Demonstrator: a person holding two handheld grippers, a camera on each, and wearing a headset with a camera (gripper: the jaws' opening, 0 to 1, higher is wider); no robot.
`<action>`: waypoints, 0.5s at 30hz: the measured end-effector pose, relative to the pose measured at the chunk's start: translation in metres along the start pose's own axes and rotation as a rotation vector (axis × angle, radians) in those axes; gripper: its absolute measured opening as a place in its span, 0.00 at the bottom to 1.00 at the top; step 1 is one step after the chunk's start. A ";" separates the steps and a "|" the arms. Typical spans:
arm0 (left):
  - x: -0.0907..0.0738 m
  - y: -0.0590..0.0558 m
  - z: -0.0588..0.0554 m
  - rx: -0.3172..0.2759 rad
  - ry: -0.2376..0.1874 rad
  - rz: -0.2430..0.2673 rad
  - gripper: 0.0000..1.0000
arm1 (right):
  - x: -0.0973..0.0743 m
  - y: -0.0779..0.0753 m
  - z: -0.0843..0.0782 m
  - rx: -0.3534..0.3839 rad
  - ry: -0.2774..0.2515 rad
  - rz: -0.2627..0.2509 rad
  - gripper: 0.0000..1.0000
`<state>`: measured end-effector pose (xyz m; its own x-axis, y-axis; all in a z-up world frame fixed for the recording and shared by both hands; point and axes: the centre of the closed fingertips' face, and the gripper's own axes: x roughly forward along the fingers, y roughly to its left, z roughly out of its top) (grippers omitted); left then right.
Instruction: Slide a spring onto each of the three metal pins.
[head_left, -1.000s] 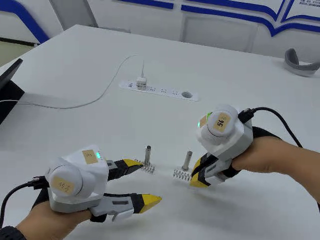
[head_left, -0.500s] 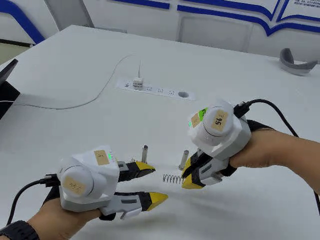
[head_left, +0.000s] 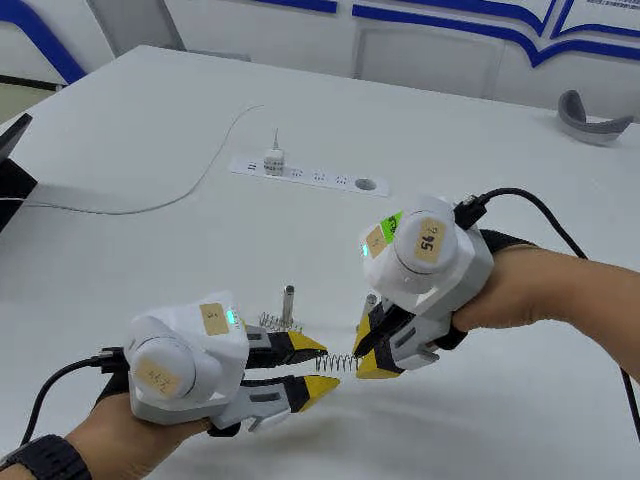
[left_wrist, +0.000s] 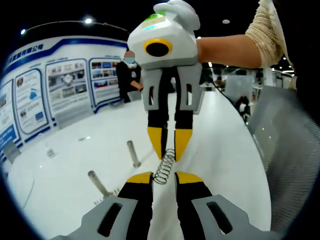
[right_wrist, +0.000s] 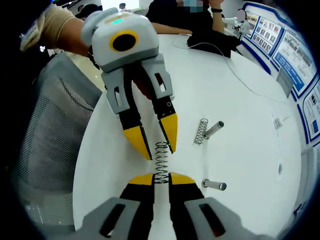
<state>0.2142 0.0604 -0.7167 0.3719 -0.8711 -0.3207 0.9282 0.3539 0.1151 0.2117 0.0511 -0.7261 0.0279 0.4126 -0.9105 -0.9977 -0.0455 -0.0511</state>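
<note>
Steel-grey and finely coiled, the spring (head_left: 337, 362) runs level between the two tools, over the white table (head_left: 150, 150). The right gripper (head_left: 366, 362) pinches one end in nearly closed jaws. The left gripper (head_left: 327, 365) stands part-open around the free end, and contact there is unclear. Half a second ago its jaws gaped wider, clear of the spring. One metal pin (head_left: 288, 303) stands just behind, with a second spring (head_left: 272, 322) at its foot, and another pin (right_wrist: 214, 185) stands nearby. The power strip (head_left: 310, 178) lies well apart, with bare tabletop between.
</note>
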 end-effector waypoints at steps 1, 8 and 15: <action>0.000 0.000 0.000 0.004 -0.001 0.001 0.15 | 0.000 0.001 0.000 -0.002 0.002 0.002 0.12; 0.000 0.000 -0.002 0.020 0.004 0.002 0.12 | -0.009 0.002 0.006 -0.001 -0.013 0.005 0.12; 0.001 0.000 -0.004 0.010 0.008 -0.001 0.12 | -0.016 0.002 0.017 -0.001 -0.032 0.003 0.12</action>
<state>0.2143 0.0609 -0.7203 0.3706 -0.8688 -0.3286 0.9288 0.3491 0.1245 0.2082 0.0599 -0.7045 0.0228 0.4409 -0.8972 -0.9976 -0.0480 -0.0490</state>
